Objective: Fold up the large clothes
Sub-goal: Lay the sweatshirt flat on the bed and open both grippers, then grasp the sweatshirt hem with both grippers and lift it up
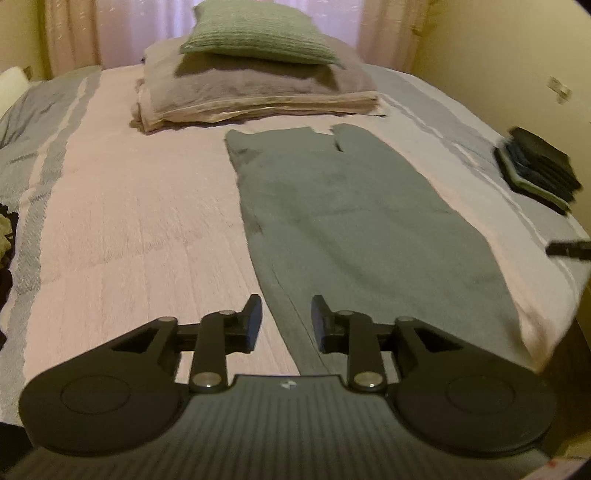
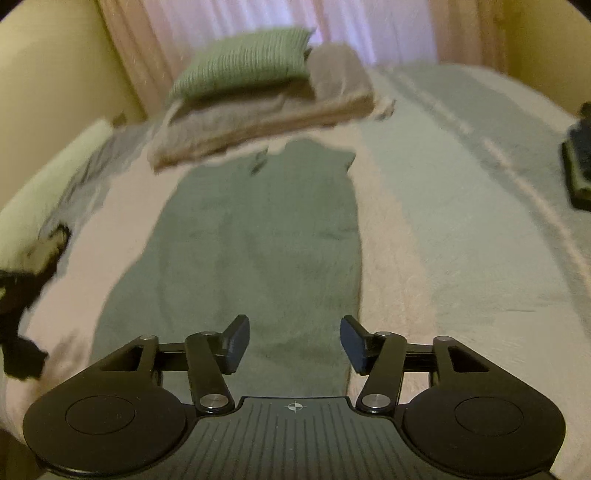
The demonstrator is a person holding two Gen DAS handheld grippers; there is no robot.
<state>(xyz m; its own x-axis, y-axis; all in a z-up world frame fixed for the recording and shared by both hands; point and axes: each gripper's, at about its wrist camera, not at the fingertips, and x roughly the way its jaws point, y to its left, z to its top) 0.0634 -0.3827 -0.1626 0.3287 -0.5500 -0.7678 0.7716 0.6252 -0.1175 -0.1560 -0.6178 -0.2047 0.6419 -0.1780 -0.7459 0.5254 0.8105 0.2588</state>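
A long grey-green garment (image 1: 351, 221) lies flat on the bed, folded lengthwise into a narrow strip, its collar end pointing toward the far blankets. My left gripper (image 1: 286, 319) hovers open over the garment's near left edge, nothing between its fingers. In the right wrist view the same garment (image 2: 258, 240) stretches away ahead. My right gripper (image 2: 294, 345) stands open just above the garment's near end, close to its right edge, and holds nothing. A dark tip of the right gripper (image 1: 567, 248) shows at the right border of the left wrist view.
A stack of folded beige blankets (image 1: 258, 96) topped by a green pillow (image 1: 255, 33) sits at the far end of the bed (image 1: 122, 221). A pile of dark folded clothes (image 1: 539, 166) lies at the right edge. Dark items (image 2: 22, 295) rest at the left. Curtains hang behind.
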